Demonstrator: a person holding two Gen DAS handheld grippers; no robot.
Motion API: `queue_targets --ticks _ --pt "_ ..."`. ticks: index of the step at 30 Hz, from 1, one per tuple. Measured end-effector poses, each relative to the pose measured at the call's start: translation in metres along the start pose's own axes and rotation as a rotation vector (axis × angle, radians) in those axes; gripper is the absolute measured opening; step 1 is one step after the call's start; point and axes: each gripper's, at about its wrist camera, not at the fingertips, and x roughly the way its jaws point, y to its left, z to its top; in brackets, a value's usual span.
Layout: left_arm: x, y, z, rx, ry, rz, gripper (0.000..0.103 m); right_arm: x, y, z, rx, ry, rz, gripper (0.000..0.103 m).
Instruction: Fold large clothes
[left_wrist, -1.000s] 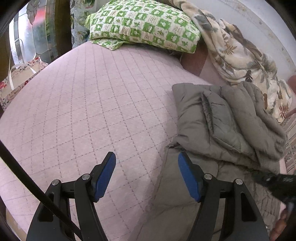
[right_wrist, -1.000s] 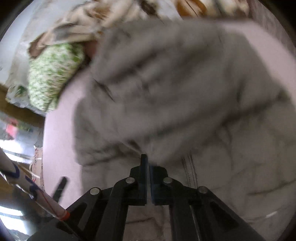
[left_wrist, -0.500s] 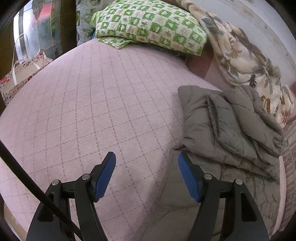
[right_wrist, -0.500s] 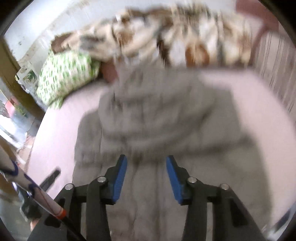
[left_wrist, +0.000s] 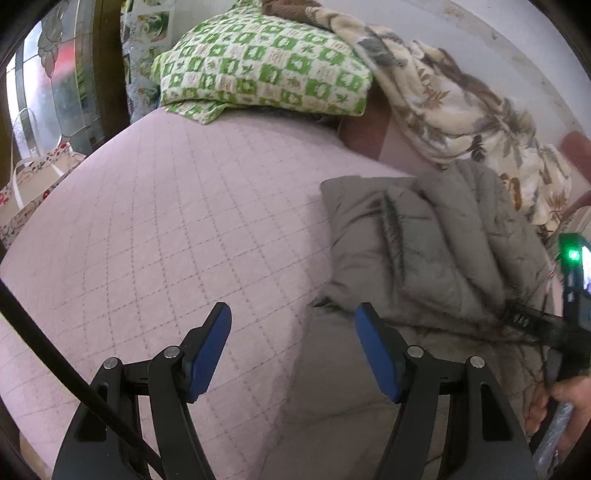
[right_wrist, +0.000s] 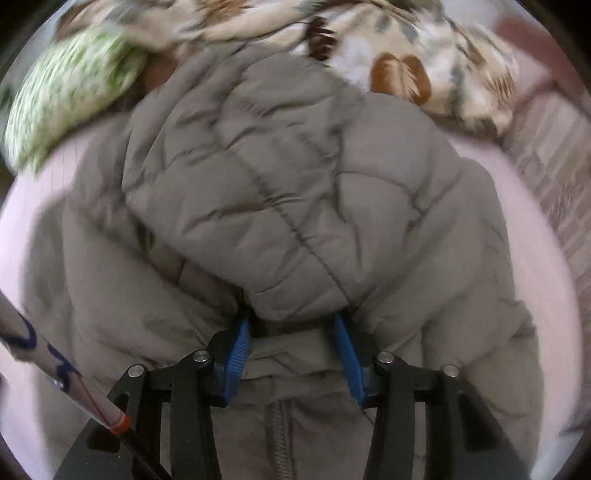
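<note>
1. Grey puffer jacket (left_wrist: 424, 258) is lying on the pink quilted bed cover (left_wrist: 184, 221), toward the bed's right side as the left wrist camera sees it. Its upper part is sitting folded over the lower part, so the quilted panels are stacking in layers.
2. Left gripper (left_wrist: 293, 332) is hovering with jaws spread wide and nothing between them. Its left blue pad (left_wrist: 208, 350) is sitting over bare bed cover; the right pad is sitting over the jacket's near edge. Contact with the fabric: cannot tell.
3. Right gripper (right_wrist: 293, 332) is pointing into the jacket (right_wrist: 288, 192), jaws partly spread. The folded-over puffy layer is bulging right at the fingertips, and the tips are tucking in under its lower edge. Whether the blue pads (right_wrist: 236, 354) are actually pinching fabric: cannot tell; a gap is showing between them.
4. Zipper (right_wrist: 280, 439) is running down the flat lower layer, between the right gripper's fingers.
5. Green-and-white checked pillow (left_wrist: 262, 70) is sitting at the head of the bed, well apart from the jacket.
6. Beige leaf-print blanket (left_wrist: 450, 107) is bunching along the wall, just behind the jacket and touching its far edge.
7. The right wrist view is blurring at the edges.
</note>
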Motion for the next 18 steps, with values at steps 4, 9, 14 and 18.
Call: queue_targets --ticks 4,9,14,18 --pt "-0.008 0.000 -0.002 -0.011 -0.035 -0.060 0.069 -0.009 -0.005 0.003 0.011 0.021 0.009 0.049" --pt "-0.015 0.000 -0.003 0.004 -0.048 -0.083 0.069 -0.057 0.000 0.002 -0.006 -0.103 0.018 0.049" --pt "-0.015 0.000 -0.003 0.000 -0.043 -0.088 0.069 -0.111 0.014 0.007 0.000 -0.258 0.064 0.050" --pt "-0.020 -0.001 -0.002 0.014 -0.065 -0.082 0.069 -0.091 0.032 0.019 -0.007 -0.208 0.071 0.051"
